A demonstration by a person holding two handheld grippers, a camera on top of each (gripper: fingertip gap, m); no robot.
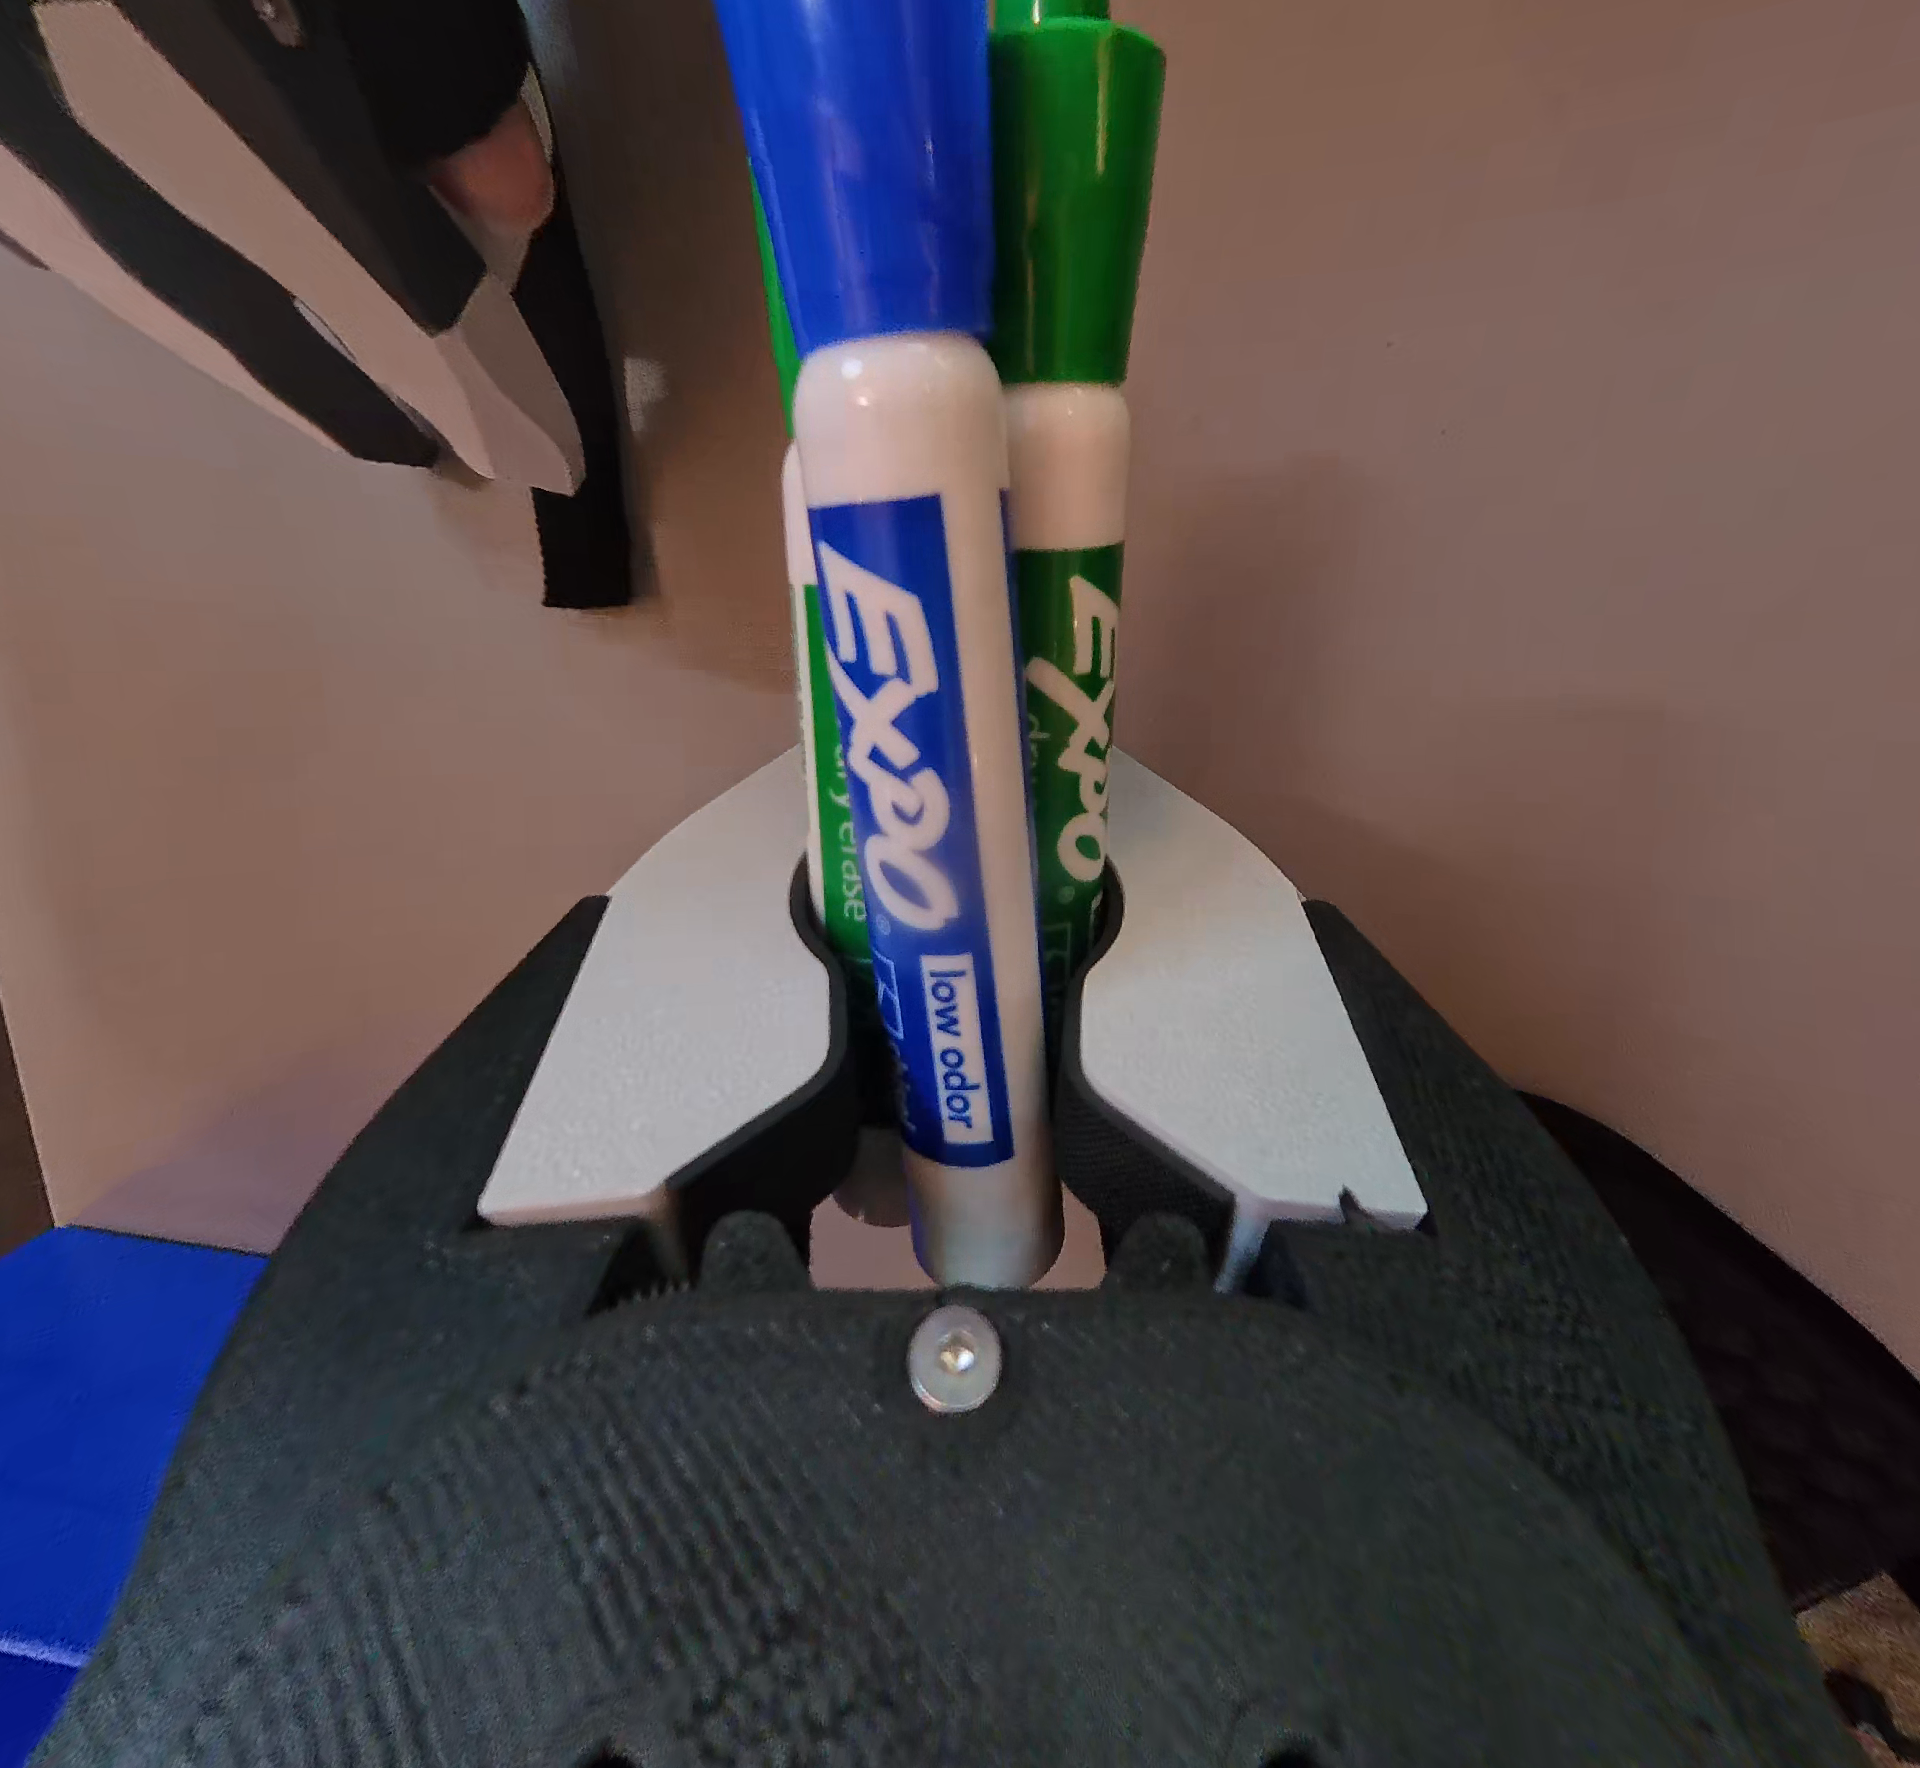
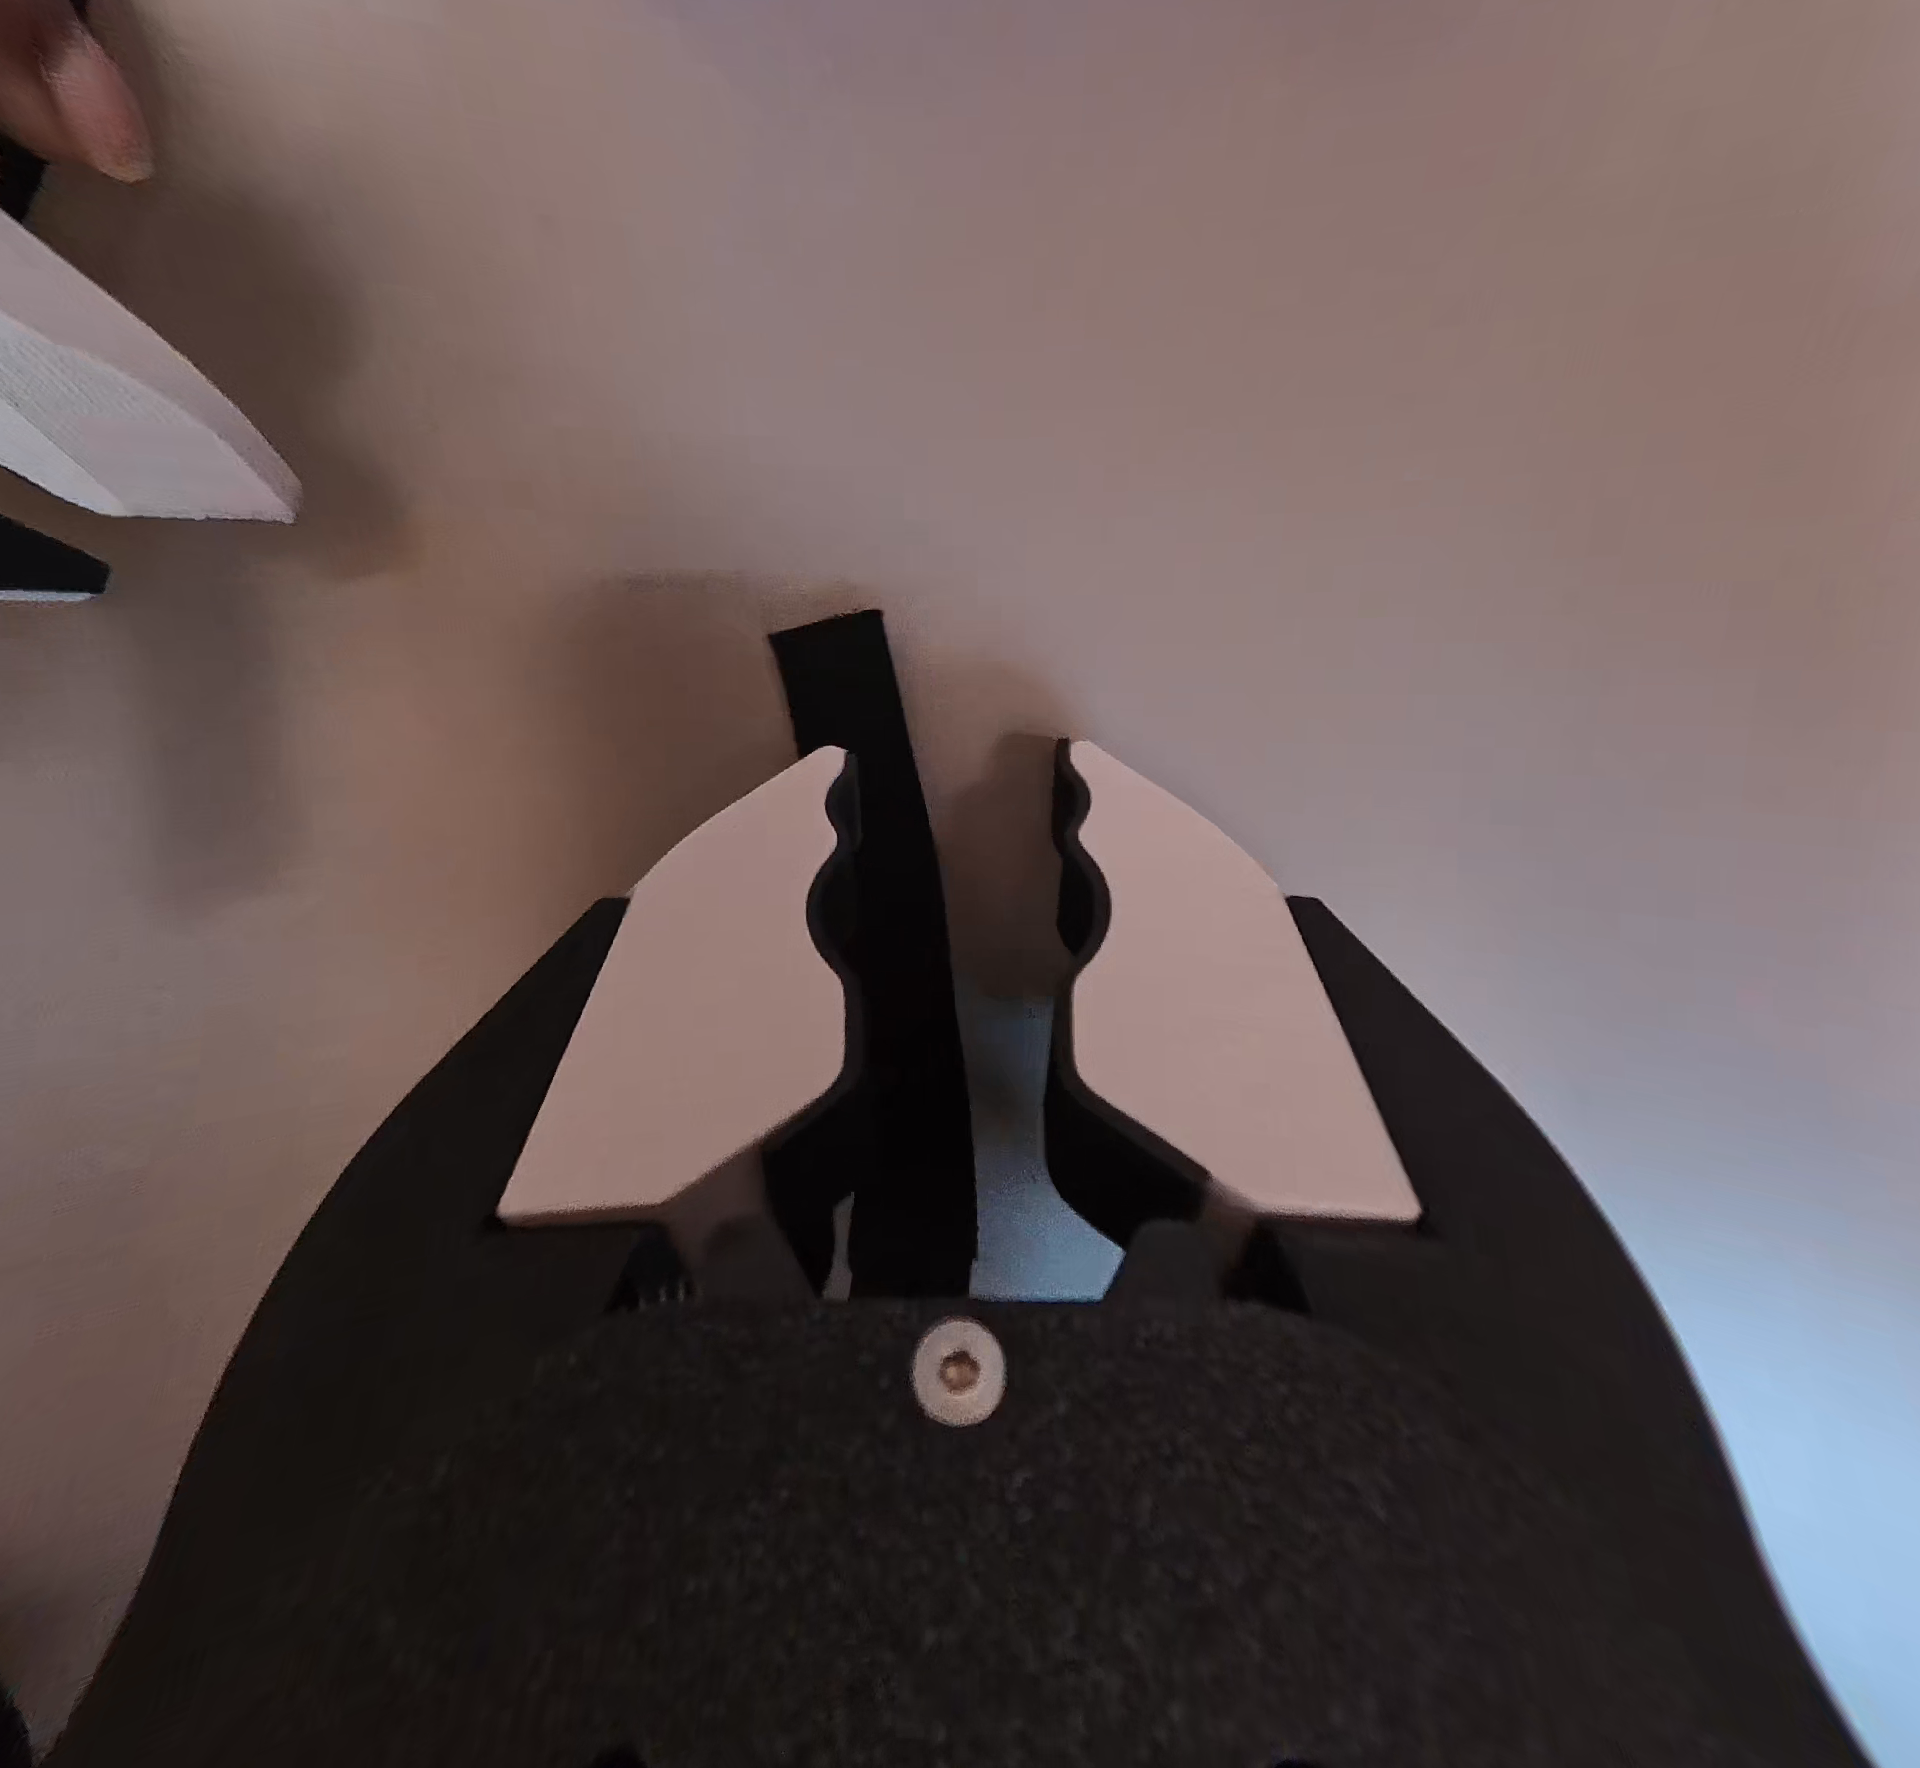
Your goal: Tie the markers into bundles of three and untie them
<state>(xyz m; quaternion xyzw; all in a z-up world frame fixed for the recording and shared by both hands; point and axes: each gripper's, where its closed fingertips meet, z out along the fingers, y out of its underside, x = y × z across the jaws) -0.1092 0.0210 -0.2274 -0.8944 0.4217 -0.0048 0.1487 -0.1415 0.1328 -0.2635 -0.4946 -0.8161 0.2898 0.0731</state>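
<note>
currently the left tongs are clamped narrow on three markers, gripped low on the barrels with caps pointing away from the camera: one blue marker on top, a green marker just beside it on the right of the blue one, and a second green marker mostly hidden behind the blue one's left edge. judgement: the low grip leaves the upper barrels bare so a strap can go round them.

the right tongs stand partly apart, jaws not touching. a black strap lies against the left jaw's inner face, with a gap between it and the other jaw, so whether it is pinched cannot be told. in the left wrist view the right tongs hang up and left of the blue marker, strap end dangling, well apart from the bundle. no strap around the markers yet. likely next: bring the strap across to the bare barrels. risk: it may slip free.
</note>
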